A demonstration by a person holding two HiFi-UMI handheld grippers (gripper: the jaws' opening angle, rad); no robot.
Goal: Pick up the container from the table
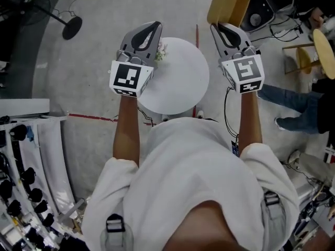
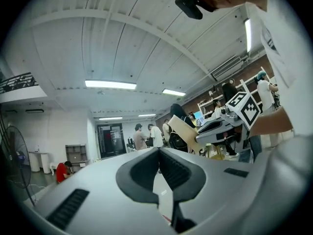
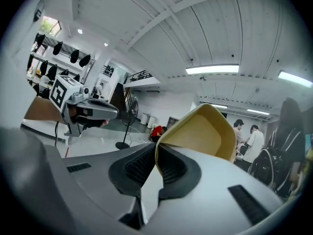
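Observation:
In the head view my right gripper [image 1: 219,28] is shut on the rim of a tan, tray-like container [image 1: 229,4], which it holds in the air beyond the far right edge of a round white table [image 1: 178,82]. The right gripper view shows the container's [image 3: 205,131] rim pinched between the jaws of my right gripper [image 3: 156,156]. My left gripper [image 1: 154,26] hangs over the table's left edge, shut with nothing in it. In the left gripper view its jaws [image 2: 157,155] meet, and the container [image 2: 183,130] shows beyond in the other gripper.
A small sprig-like item [image 1: 160,52] lies on the table near the left gripper. A standing fan [image 1: 52,14] is at far left, wooden stools [image 1: 324,51] and a seated person's legs [image 1: 288,101] at right, a rack [image 1: 21,182] at lower left.

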